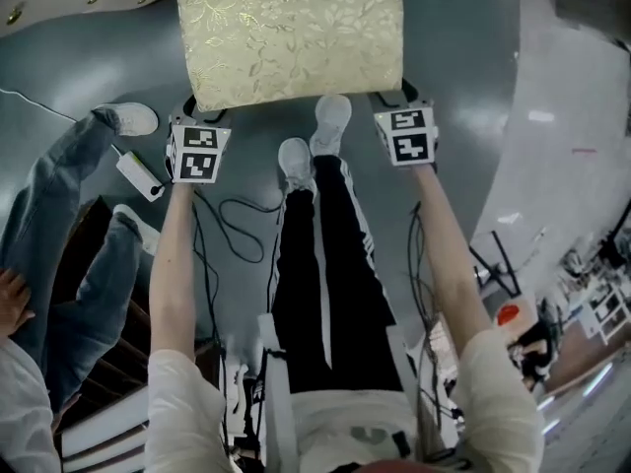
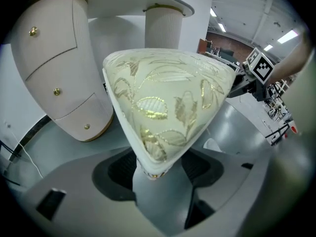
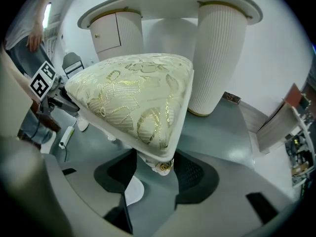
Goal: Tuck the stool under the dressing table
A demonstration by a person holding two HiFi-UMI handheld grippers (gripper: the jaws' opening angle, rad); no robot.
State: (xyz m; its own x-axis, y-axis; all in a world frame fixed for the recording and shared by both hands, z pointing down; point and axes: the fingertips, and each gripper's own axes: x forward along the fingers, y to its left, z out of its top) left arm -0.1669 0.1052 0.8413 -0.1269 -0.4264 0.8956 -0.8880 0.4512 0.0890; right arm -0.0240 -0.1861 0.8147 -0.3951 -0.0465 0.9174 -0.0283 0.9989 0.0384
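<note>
White dressing table (image 3: 173, 1) stands at the far side of the grey floor (image 1: 89, 62). Just in front of the gap between its two pedestals is the stool (image 1: 291, 37), with a cream and gold cushion. Left tongs (image 2: 158, 171) clasp its near left corner. Right tongs (image 3: 154, 168) clasp the near right corner, at the gold-ringed top of a leg.

cream and gold over blue-grey

the stool (image 1: 291, 33) has a pale cream cushion patterned with shiny gold leaves. the dressing table (image 2: 54, 73) is off-white with gold knobs and a gold band at its foot. the floor (image 1: 463, 57) is glossy blue-grey. the left gripper (image 2: 158, 169) and right gripper (image 3: 157, 172) are grey, with black-and-white square markers (image 1: 197, 152). the trousers (image 1: 325, 264) are black with a white stripe.
</note>
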